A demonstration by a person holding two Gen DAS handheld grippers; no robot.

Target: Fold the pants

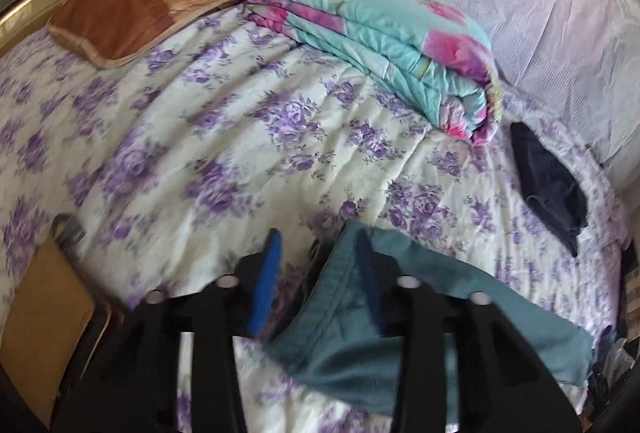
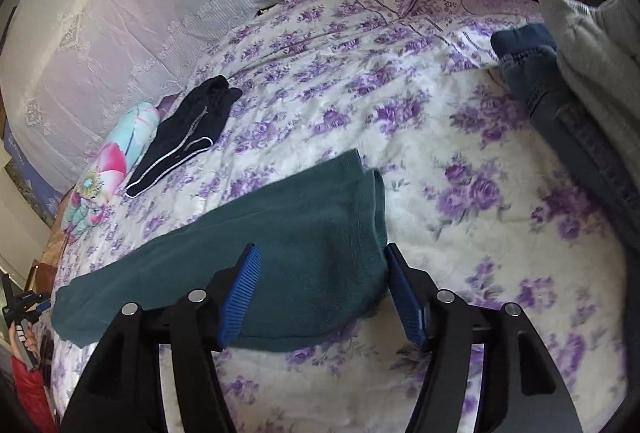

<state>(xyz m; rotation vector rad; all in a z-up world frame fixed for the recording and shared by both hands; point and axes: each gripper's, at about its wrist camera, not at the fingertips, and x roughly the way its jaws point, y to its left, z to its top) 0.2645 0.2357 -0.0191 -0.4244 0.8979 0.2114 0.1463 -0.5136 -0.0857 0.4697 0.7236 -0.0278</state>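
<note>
A bed point(image 2: 460, 161) covered in a white quilt with purple roses fills the room's middle. A folded turquoise and pink blanket point(image 1: 384, 45) sits near the lace-draped wall. Teal pants point(image 2: 256, 233) lie flat across the near edge of the quilt. The right gripper point(image 2: 320, 293) stands spread wide, its blue pads clear of the cloth between them. The left gripper point(image 1: 320, 273) is partly parted, teal cloth draped over one finger, not pinched.

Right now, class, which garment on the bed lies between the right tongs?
The teal pants, spread flat between the right tongs; the black trousers and the jeans lie farther off.
</note>
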